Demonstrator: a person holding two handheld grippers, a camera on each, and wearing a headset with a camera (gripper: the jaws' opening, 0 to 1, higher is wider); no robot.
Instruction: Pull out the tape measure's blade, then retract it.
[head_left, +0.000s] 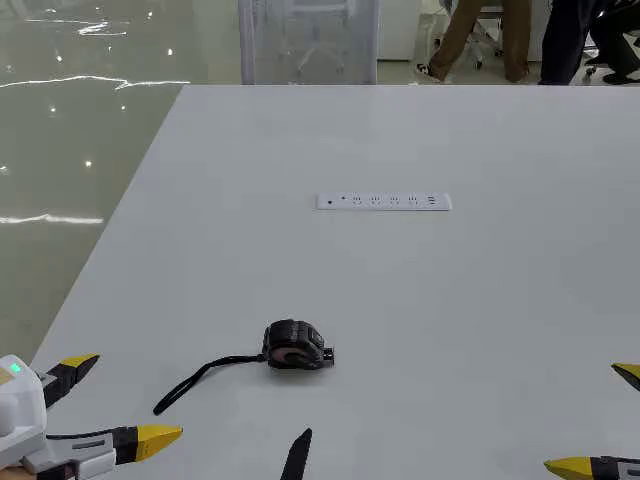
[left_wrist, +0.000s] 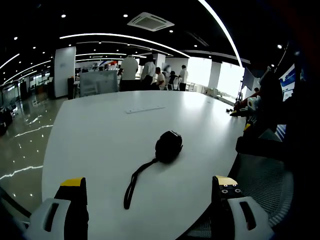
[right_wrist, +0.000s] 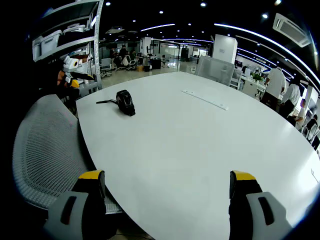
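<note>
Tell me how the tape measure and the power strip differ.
The tape measure is black, compact and rounded; the power strip is white, long and flat. The tape measure lies near the front edge of the white table, the power strip farther back. The tape measure trails a black wrist strap; the power strip shows no cord. Both rest on that table.

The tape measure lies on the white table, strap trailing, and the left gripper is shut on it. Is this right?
No. The left gripper is open and apart from the tape measure, as the left gripper view shows. The rest holds: white table, strap trailing.
</note>
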